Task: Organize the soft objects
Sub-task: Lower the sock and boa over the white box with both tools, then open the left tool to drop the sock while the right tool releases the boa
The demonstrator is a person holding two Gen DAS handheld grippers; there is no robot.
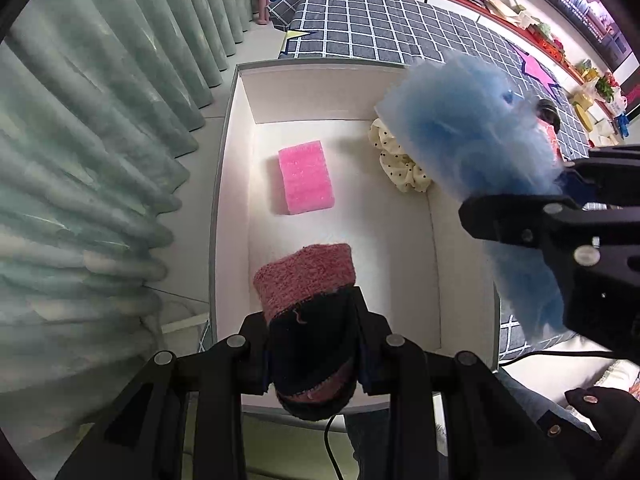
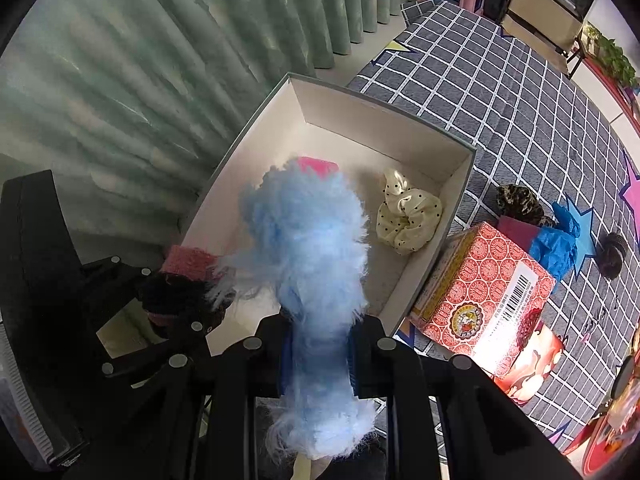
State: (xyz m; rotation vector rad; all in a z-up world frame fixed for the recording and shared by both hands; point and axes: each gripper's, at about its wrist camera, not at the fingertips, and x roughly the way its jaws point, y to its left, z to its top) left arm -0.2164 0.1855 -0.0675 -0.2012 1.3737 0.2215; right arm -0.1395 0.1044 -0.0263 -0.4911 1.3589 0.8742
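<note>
My left gripper point(image 1: 314, 340) is shut on a rolled pink-and-black fuzzy sock point(image 1: 306, 276), held over the near end of a white open box point(image 1: 240, 128). My right gripper point(image 2: 318, 350) is shut on a fluffy light-blue soft toy point(image 2: 312, 236), which hangs above the box's right side. Inside the box lie a pink sponge point(image 1: 306, 176) and a cream polka-dot scrunchie point(image 1: 400, 164). In the right wrist view the sock point(image 2: 188, 264), the scrunchie point(image 2: 408, 216) and the left gripper point(image 2: 176, 312) also show; the toy hides most of the sponge point(image 2: 316, 165).
The box point(image 2: 460, 184) rests on a grey checked cloth point(image 2: 520, 100). A red patterned carton point(image 2: 484, 292) stands right of it, with a dark scrunchie point(image 2: 520, 200), blue crumpled material point(image 2: 560, 240) and a small dark object point(image 2: 612, 252) beyond. Green curtains point(image 1: 100, 140) hang on the left.
</note>
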